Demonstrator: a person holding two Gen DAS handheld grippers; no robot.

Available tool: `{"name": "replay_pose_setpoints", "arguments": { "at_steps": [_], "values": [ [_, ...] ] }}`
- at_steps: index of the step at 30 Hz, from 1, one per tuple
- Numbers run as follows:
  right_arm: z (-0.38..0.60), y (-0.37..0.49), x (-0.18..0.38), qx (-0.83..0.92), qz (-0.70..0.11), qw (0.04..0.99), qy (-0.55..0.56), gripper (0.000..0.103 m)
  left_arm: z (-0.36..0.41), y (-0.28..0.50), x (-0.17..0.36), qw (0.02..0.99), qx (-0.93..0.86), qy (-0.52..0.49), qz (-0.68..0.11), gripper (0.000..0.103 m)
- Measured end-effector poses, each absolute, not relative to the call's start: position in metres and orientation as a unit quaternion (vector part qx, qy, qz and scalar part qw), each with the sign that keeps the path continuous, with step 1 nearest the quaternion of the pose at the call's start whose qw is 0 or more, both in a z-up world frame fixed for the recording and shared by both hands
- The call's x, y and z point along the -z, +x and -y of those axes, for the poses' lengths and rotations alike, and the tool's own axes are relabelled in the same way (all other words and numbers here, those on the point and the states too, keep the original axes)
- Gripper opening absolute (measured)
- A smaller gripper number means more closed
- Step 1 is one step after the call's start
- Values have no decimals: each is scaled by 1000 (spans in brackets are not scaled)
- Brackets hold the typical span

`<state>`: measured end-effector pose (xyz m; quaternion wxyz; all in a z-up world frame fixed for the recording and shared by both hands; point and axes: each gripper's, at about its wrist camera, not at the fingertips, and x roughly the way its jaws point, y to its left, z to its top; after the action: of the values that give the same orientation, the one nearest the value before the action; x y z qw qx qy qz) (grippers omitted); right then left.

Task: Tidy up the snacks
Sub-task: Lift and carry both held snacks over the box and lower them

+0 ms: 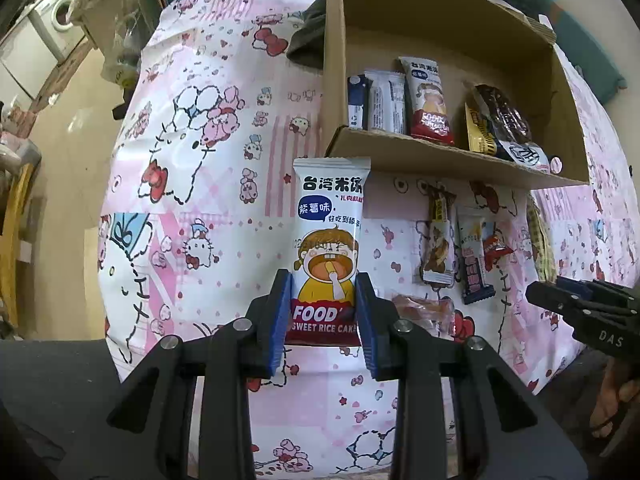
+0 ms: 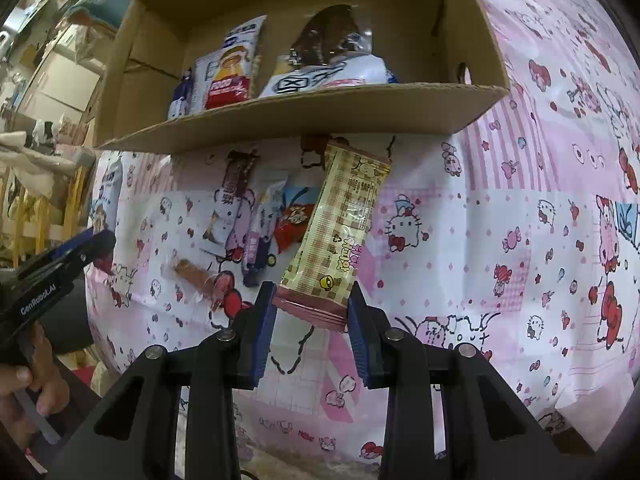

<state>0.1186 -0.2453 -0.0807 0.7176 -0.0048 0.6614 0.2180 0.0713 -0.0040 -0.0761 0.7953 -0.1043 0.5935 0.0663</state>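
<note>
Rice cake packet (image 1: 328,248): "FOOD", "SWEET RICE CAKE" (plus Chinese).

**Even indoor light, strong fisheye bend**

Both wrist views are fairly bright and sharp at the middle. The pink cartoon cloth (image 1: 208,208) is evenly lit, paling toward the right in the right wrist view. The cardboard box (image 2: 304,116) casts a soft shadow beneath its near wall. Straight edges bow outward, corners fall to black, and the room at the rim looks dim and smeared

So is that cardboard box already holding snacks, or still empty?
Partly filled. The cardboard box is open on top, with several packets inside, among them a rice cake packet; bare cardboard still shows.
</note>
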Motion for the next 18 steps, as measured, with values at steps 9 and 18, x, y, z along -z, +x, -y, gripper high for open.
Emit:
{"name": "replay_pose_setpoints", "arguments": {
  "at_steps": [9, 18],
  "values": [
    [241, 107, 62, -268, -644, 715, 43, 36, 4, 57, 56, 812, -65, -110, -570, 27],
    [240, 102, 27, -337, -594, 724, 96, 36, -4, 44, 22, 836, -76, -127, -529, 27]
  ]
}}
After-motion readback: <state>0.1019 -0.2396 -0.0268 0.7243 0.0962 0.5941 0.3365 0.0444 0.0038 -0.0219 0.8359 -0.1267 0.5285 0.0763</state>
